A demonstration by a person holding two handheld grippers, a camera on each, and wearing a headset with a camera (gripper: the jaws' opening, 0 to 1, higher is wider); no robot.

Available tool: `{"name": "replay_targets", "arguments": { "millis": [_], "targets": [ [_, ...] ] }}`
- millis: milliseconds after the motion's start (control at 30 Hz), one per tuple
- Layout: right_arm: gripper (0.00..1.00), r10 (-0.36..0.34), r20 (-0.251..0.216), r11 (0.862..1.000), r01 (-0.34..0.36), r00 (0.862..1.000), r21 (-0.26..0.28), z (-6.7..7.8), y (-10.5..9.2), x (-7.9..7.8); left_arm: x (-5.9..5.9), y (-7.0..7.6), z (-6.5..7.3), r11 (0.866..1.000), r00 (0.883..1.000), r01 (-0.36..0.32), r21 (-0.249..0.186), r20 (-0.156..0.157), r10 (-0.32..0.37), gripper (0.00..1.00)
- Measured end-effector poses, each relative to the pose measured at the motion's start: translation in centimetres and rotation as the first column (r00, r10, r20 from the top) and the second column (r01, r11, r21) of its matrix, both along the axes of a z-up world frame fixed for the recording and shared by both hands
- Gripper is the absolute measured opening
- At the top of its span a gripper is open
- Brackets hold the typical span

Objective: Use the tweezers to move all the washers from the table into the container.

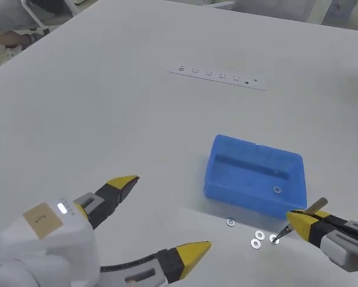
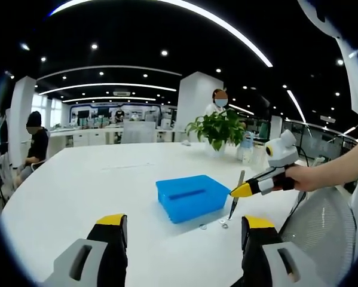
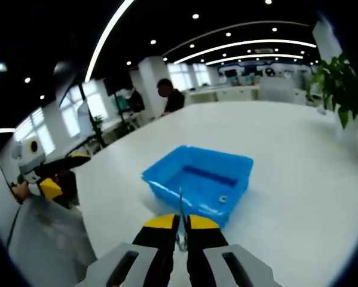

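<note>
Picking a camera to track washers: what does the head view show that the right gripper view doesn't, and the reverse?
Head view adds several washers loose on the table by the blue container, and a socket strip. Right gripper view adds a potted plant and a seated person. Both share that container, one washer inside, the tweezers in the right gripper, and the open left gripper.

open-plan office, white tables (image 2: 77, 179), strip lights (image 2: 107, 69)
</note>
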State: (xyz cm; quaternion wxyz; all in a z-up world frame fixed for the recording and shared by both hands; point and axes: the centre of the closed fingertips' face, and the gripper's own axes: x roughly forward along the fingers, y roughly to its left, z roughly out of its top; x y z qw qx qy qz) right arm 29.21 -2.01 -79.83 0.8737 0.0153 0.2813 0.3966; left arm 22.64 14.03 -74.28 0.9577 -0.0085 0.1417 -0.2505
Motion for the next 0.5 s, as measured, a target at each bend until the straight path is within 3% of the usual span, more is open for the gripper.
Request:
{"name": "replay_targets", "arguments": {
  "millis": [167, 500],
  "targets": [
    [0.03, 0.019, -0.01, 1.0, -0.019, 1.0, 0.007, 0.0, 0.4, -0.4, 0.0, -0.1, -0.1, 1.0, 1.0, 0.007, 0.006, -0.004, -0.007, 0.78],
    [0.03, 0.117, 0.037, 0.991, -0.114, 0.992, -0.073, 0.0, 1.3, -1.5, -0.1, -0.1, -0.3, 1.0, 1.0, 0.01, 0.018, -0.01, -0.01, 0.77]
  ]
}}
